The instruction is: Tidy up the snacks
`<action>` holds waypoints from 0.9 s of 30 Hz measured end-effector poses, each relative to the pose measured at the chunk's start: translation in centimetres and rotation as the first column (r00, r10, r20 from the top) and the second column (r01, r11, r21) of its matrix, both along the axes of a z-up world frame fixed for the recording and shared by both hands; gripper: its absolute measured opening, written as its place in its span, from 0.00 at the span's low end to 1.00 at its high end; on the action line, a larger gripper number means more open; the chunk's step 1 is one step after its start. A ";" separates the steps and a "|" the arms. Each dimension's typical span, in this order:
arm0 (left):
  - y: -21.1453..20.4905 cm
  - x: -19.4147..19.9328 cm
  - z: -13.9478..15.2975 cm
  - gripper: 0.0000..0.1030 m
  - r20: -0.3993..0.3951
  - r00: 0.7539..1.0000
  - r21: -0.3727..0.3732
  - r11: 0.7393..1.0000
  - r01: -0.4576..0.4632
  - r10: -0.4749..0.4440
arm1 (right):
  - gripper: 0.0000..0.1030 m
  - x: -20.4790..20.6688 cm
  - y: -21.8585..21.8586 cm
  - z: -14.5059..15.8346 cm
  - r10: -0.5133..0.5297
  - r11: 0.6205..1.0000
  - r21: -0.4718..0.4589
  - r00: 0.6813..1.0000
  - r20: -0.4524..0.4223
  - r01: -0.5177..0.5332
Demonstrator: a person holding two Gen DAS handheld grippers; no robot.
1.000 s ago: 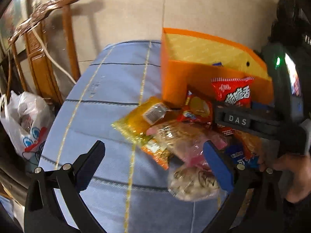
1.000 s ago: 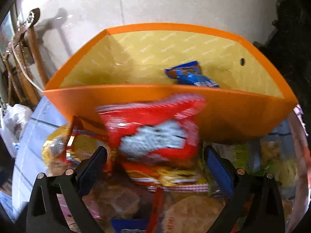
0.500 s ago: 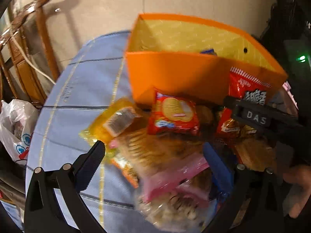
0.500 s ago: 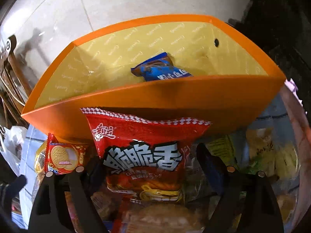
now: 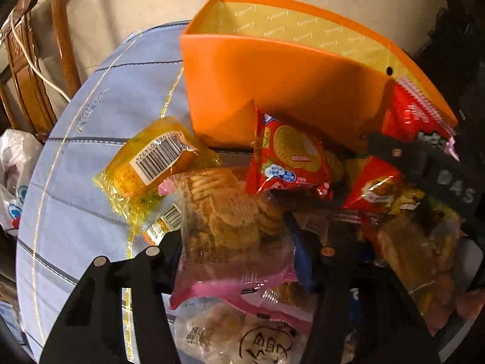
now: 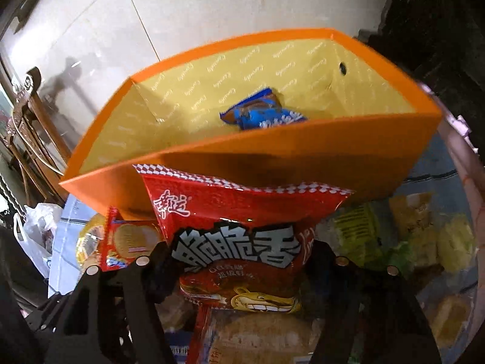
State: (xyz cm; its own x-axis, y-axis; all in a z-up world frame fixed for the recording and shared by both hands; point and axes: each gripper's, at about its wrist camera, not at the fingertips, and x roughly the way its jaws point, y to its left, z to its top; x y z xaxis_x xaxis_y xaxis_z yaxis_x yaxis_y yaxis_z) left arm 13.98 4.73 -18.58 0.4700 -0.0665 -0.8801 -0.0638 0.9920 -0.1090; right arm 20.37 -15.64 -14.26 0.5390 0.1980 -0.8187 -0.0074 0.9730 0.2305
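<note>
While the left jaws have just closed on a clear crinkly cracker pack (image 5: 233,221), the right clamp a glossy red bag (image 6: 242,242).

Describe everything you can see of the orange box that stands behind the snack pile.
The orange box looks like glossy card, open-topped, with a yellow lining printed in pale script and a small round hole near one end. It stands upright on the blue tablecloth. A blue snack packet lies inside; a red biscuit packet leans against its front wall.
</note>
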 end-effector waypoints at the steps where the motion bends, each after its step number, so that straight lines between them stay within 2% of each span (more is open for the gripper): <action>1: 0.4 -0.4 0.3 0.53 0.012 1.000 -0.026 1.000 0.002 -0.002 | 0.67 -0.4 -0.4 0.8 -0.002 1.000 0.006 1.000 0.017 0.002; 5: 1.0 -2.2 2.4 0.53 0.050 0.999 -0.043 0.999 0.004 -0.001 | 0.67 -2.0 -1.8 4.3 0.000 1.000 0.011 0.997 0.083 -0.001; 8: 1.1 -3.2 5.9 0.53 0.114 0.993 -0.051 0.998 0.022 -0.016 | 0.67 -3.1 -2.7 7.7 0.006 1.000 -0.006 0.989 0.149 -0.005; 12: 0.7 -2.8 11.4 0.53 0.226 0.973 -0.042 0.997 0.062 -0.051 | 0.67 -2.7 -4.0 12.1 0.014 0.999 0.043 0.975 0.220 -0.025; 15: 0.2 -0.7 15.7 0.53 0.310 0.946 -0.019 0.994 0.109 -0.097 | 0.67 -0.5 -4.0 15.5 0.038 0.998 -0.062 0.954 0.296 -0.020; 18: -0.3 3.0 18.4 0.53 0.353 0.925 0.043 0.990 0.134 -0.141 | 0.67 3.5 -4.2 16.6 0.066 0.997 -0.062 0.956 0.285 -0.050; 22: -0.4 7.5 20.1 0.53 0.343 0.926 0.105 0.986 0.129 -0.158 | 0.67 6.9 -4.5 16.8 0.076 0.995 -0.084 0.963 0.258 -0.056; 25: -1.0 8.6 20.7 0.54 0.355 0.915 0.156 0.977 0.144 -0.191 | 0.67 8.1 -4.7 16.6 0.076 0.995 -0.087 0.964 0.256 -0.055; 26: -1.2 8.9 20.8 0.57 0.363 0.909 0.155 0.975 0.159 -0.206 | 0.68 8.5 -4.8 16.4 0.082 0.995 -0.075 0.963 0.257 -0.065; 27: -1.3 9.1 20.8 0.77 0.373 0.902 0.143 0.974 0.177 -0.219 | 0.75 8.8 -4.8 16.1 0.090 0.995 -0.063 0.962 0.256 -0.076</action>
